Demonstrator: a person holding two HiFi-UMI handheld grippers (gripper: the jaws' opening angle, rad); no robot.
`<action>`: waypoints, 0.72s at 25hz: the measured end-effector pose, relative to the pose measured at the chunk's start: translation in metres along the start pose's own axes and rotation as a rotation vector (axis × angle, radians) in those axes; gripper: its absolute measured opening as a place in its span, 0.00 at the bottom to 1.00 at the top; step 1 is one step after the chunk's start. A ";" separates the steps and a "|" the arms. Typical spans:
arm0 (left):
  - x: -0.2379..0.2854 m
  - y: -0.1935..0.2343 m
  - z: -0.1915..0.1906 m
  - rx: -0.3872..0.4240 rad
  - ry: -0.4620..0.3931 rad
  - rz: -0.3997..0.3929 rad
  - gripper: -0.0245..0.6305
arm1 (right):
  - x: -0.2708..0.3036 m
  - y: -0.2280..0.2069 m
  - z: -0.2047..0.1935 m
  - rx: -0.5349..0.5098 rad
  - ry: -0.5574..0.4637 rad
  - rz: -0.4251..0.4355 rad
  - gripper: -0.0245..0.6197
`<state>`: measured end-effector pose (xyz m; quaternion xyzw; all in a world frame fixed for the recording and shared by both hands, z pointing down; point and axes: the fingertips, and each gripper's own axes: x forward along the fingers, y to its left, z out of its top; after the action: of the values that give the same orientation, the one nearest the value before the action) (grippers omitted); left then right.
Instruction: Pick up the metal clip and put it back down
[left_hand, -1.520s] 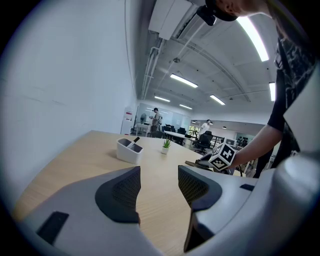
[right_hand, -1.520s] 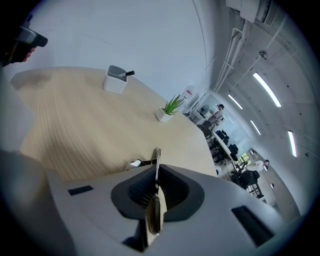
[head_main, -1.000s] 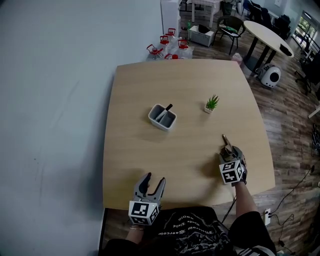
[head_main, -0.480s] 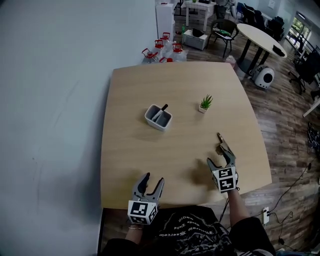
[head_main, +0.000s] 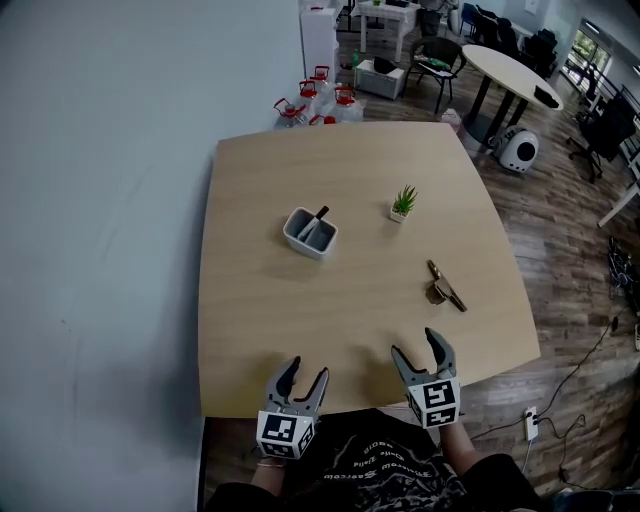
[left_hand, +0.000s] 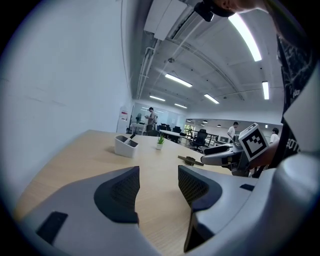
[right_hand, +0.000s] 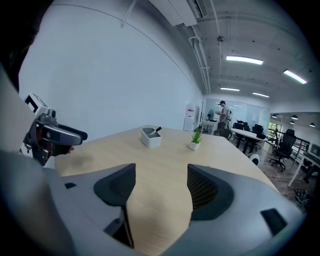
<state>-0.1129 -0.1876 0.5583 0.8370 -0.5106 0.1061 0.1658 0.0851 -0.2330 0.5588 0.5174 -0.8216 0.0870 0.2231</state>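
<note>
My right fingers (head_main: 438, 352) have pulled back from the metal clip (head_main: 444, 286) to the near edge of the worktop (head_main: 262, 300), and the clip, which they were over a second ago, now lies alone on the wood. They stand spread wide with only bare wood showing between them. My left fingers (head_main: 287, 374) are spread too and hold nothing, hovering at the near edge at about nine o'clock of the right ones.

The clip lies flat at about one o'clock from my right fingers, well apart from them, with plain worktop in between. At eleven o'clock from the clip stands a small potted plant (head_main: 403, 203), and at ten o'clock a grey holder (head_main: 310, 234) with a dark pen (head_main: 320, 214) leaning in it; both are clear of the clip.

Past the far edge at twelve o'clock, red-capped bottles (head_main: 316, 92) sit on the floor. A round table (head_main: 509, 74) stands at two o'clock.
</note>
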 end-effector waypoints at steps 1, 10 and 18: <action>-0.002 -0.002 -0.001 0.001 0.000 -0.004 0.41 | -0.006 0.005 -0.001 0.016 -0.011 -0.007 0.53; -0.006 -0.002 0.000 0.017 -0.015 -0.016 0.41 | -0.020 0.021 -0.005 0.077 -0.039 -0.019 0.53; -0.005 -0.011 0.004 0.038 -0.023 -0.049 0.40 | -0.020 0.029 0.002 0.023 -0.046 -0.016 0.53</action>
<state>-0.1058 -0.1803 0.5510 0.8534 -0.4898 0.1019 0.1464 0.0662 -0.2046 0.5507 0.5283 -0.8213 0.0826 0.1989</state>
